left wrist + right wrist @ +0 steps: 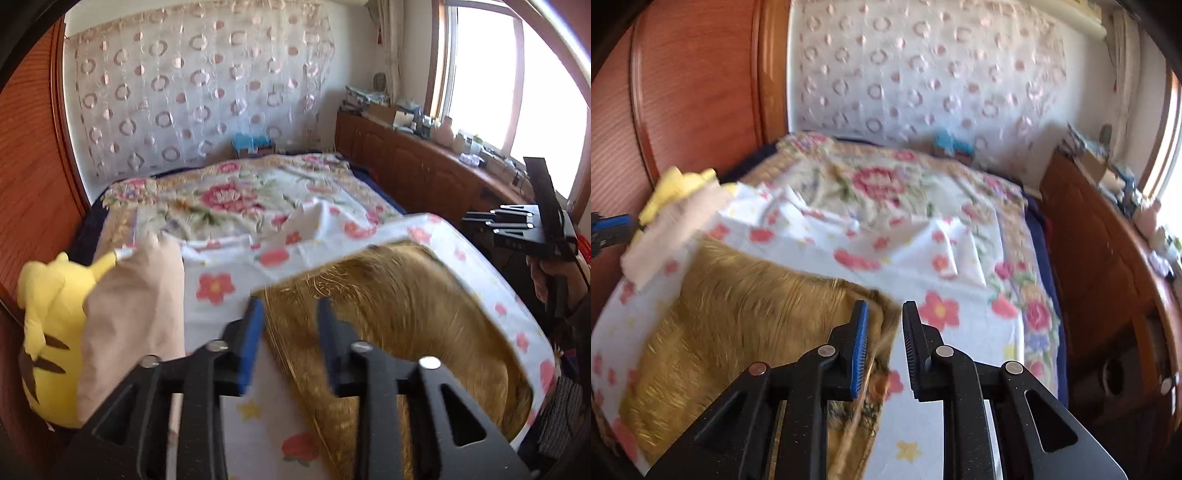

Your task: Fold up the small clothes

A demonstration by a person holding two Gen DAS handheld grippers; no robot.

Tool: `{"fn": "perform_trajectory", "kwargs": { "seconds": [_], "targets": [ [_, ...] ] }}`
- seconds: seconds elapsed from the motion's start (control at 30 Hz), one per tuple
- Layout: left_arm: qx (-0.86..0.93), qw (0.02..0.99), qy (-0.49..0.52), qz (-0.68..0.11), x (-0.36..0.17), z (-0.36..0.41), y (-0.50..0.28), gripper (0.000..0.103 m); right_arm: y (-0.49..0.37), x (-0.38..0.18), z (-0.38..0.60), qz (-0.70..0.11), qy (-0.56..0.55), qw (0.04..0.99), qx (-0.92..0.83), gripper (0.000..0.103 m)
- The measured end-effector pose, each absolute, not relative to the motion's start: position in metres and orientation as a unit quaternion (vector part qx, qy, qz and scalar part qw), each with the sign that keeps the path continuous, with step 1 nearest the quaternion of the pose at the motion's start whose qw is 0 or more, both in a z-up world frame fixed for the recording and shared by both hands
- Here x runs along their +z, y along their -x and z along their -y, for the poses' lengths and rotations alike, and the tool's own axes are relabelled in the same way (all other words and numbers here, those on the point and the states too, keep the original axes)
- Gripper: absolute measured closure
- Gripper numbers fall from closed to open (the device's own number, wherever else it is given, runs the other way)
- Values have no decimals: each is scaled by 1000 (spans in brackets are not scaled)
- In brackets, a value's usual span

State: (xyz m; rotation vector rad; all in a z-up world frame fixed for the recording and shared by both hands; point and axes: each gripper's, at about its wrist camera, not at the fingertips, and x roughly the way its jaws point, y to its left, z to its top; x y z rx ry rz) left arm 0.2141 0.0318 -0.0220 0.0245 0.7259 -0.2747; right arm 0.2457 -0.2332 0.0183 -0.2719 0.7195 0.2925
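Golden-brown fuzzy garment [399,295] lies flat on the floral sheet [210,288], spread right under & just ahead of both grippers. Looks plush, pile brushed in streaks, so prob. soft, light, floppy, no stiffness at all. It'll sag & drape when lifted, and the nap should give the pads decent bite, not slippery imo. Nothing fragile abt it.

Left gripper [290,325] is released, jaws apart w/ nothing between, poised above the garment's left edge where it meets the sheet. Right gripper [884,332] also parted & empty, the garment's right edge [882,332] sitting just below its left finger. Best hold, I'd say: pinch those two outer edges or corners, one per gripper, thin enough for the jaws to close on, then carry over to fold. Grabbing mid-fabric would prob. bunch it.

Off to the left gripper's left: beige cloth [136,302] over a yellow plush toy [48,314], touching it. Wooden cabinet [413,162] well off to the right.

Brands/writing: none readable anywhere, frames are motion-blurred & no tag visible on the garment.
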Motion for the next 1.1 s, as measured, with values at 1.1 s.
{"fn": "perform_trajectory", "kwargs": {
  "seconds": [1.1],
  "targets": [
    [-178,904,47,-386,-107,-14,-30,98,-33,-56,306,-343,45,916,204,83]
  ]
}}
